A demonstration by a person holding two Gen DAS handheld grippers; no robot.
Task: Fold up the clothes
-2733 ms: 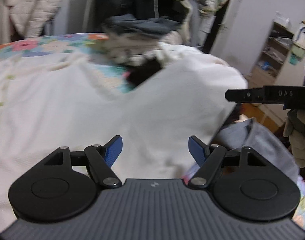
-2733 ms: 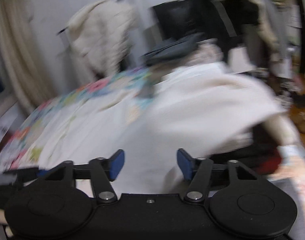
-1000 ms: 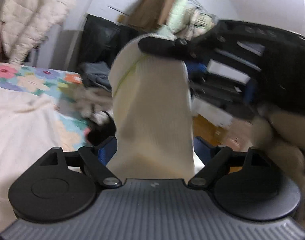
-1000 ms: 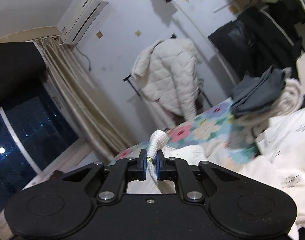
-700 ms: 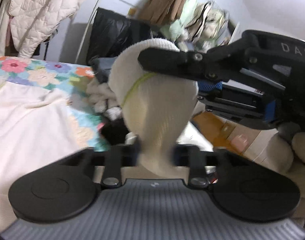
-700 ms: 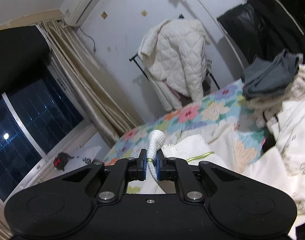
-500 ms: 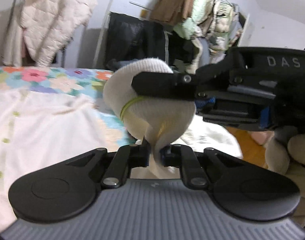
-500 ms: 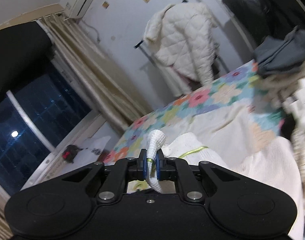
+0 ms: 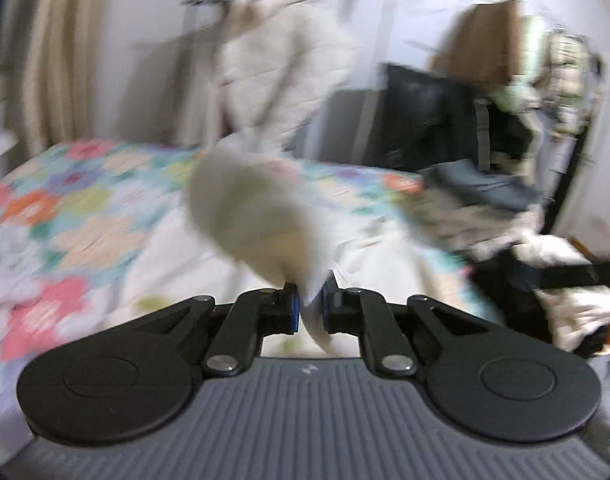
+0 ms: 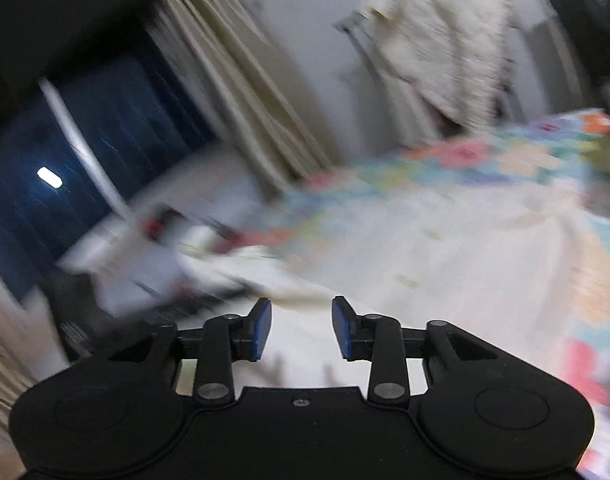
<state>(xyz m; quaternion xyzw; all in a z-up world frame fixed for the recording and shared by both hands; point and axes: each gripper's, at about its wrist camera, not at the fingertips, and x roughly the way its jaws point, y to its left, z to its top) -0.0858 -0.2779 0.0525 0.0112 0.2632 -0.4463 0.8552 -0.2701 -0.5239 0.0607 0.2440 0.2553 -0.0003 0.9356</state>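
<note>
The floral bedspread [image 9: 61, 216] covers the bed, and a cream knit garment [image 10: 445, 248] lies spread flat over it, its long axis running away from the right wrist camera toward the far right. Behind hang a quilted white jacket [image 9: 281, 60], beige curtains [image 10: 233, 80] and a dark window [image 10: 85, 152]. The left gripper [image 9: 308, 307] is clamped on a cream sleeve [image 9: 261, 216], which rises up and leftward from its 2 pads. The right gripper [image 10: 301, 330] is parted, gripping nothing. Both views are motion-blurred, so the sleeve's weave is hard to make out.
</note>
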